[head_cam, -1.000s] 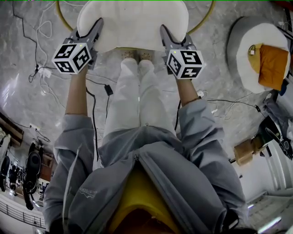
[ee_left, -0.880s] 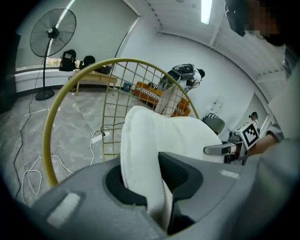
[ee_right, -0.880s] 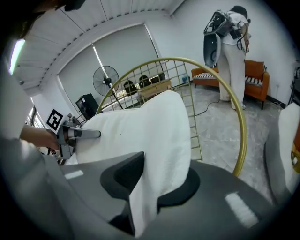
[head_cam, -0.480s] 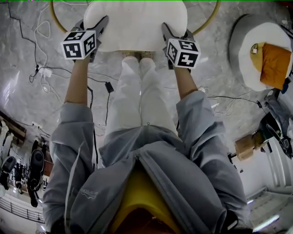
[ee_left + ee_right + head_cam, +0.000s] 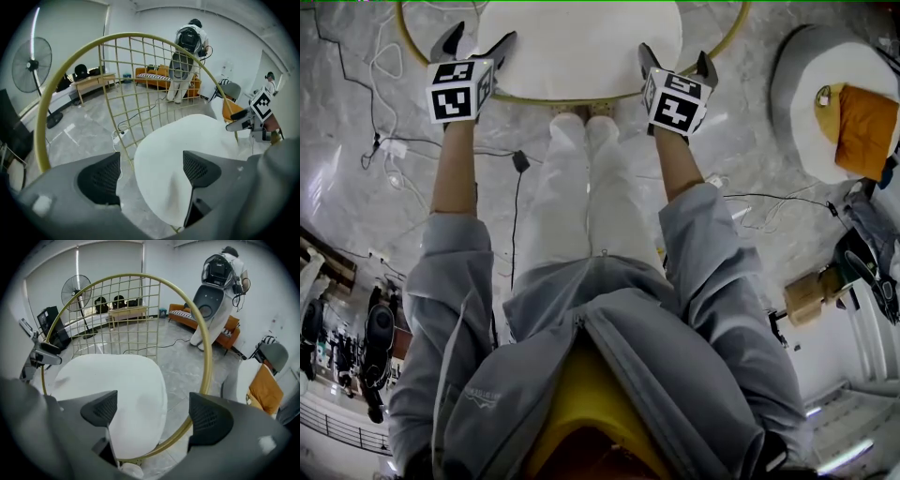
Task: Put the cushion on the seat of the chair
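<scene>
The white cushion (image 5: 581, 42) lies flat on the seat of the round gold wire chair (image 5: 572, 97), whose rim rings it. My left gripper (image 5: 478, 39) hangs at the cushion's left edge, jaws opening wide. In the left gripper view the cushion (image 5: 187, 154) shows in the gap between the pads (image 5: 101, 178), untouched. My right gripper (image 5: 675, 58) stands at the cushion's right edge, jaws opening too. In the right gripper view the cushion (image 5: 117, 390) and the gold rim (image 5: 201, 348) lie below the spread jaws, and nothing is held.
A second chair with a white pad and an orange pillow (image 5: 858, 127) stands to the right. Cables (image 5: 516, 164) trail over the marble floor. Behind the chair are a standing fan (image 5: 30, 65), an orange sofa (image 5: 159, 77) and a person with a backpack (image 5: 187, 51).
Both grippers went from shut on the cushion's side edges to wide open. The cushion dropped out of them onto the seat, and the gold rim now shows around it.
</scene>
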`<action>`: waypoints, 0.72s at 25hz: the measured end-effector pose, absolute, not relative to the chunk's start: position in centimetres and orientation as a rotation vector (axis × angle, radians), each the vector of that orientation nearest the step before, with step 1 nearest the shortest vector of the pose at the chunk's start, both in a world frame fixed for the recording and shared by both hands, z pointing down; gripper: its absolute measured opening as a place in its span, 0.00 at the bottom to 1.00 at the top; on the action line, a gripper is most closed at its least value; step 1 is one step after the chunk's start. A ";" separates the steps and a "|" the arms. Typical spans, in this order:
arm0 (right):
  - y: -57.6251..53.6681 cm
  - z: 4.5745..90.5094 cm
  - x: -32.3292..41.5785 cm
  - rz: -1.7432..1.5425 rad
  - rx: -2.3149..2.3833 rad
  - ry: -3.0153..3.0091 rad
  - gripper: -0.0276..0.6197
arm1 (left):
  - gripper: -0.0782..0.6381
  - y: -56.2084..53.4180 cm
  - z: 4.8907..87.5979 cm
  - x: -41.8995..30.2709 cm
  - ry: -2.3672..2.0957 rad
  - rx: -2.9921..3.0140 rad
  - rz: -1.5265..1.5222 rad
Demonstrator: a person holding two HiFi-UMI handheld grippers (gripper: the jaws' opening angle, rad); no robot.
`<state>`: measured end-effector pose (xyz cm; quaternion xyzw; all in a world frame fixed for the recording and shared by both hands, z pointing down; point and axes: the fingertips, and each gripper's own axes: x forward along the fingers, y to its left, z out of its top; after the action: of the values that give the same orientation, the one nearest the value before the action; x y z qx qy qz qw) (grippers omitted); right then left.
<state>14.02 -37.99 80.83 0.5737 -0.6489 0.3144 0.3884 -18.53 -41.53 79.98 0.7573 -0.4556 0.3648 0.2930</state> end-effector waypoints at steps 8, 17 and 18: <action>-37.5 77.6 13.1 0.829 1.468 -1.732 0.54 | 0.47 -41.0 75.1 -20.7 -1.424 2.028 0.917; -35.6 69.7 9.9 0.887 1.368 -1.852 0.04 | 0.12 -35.0 68.9 -15.2 -1.230 2.114 0.904; -35.1 68.9 9.8 0.877 1.361 -1.859 0.04 | 0.12 -34.3 68.1 -14.7 -1.236 2.120 0.892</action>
<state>9.82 -35.10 68.89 0.5209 -0.7114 0.3355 0.3317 -14.69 -34.28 68.10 0.7834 -0.4569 0.3297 0.2621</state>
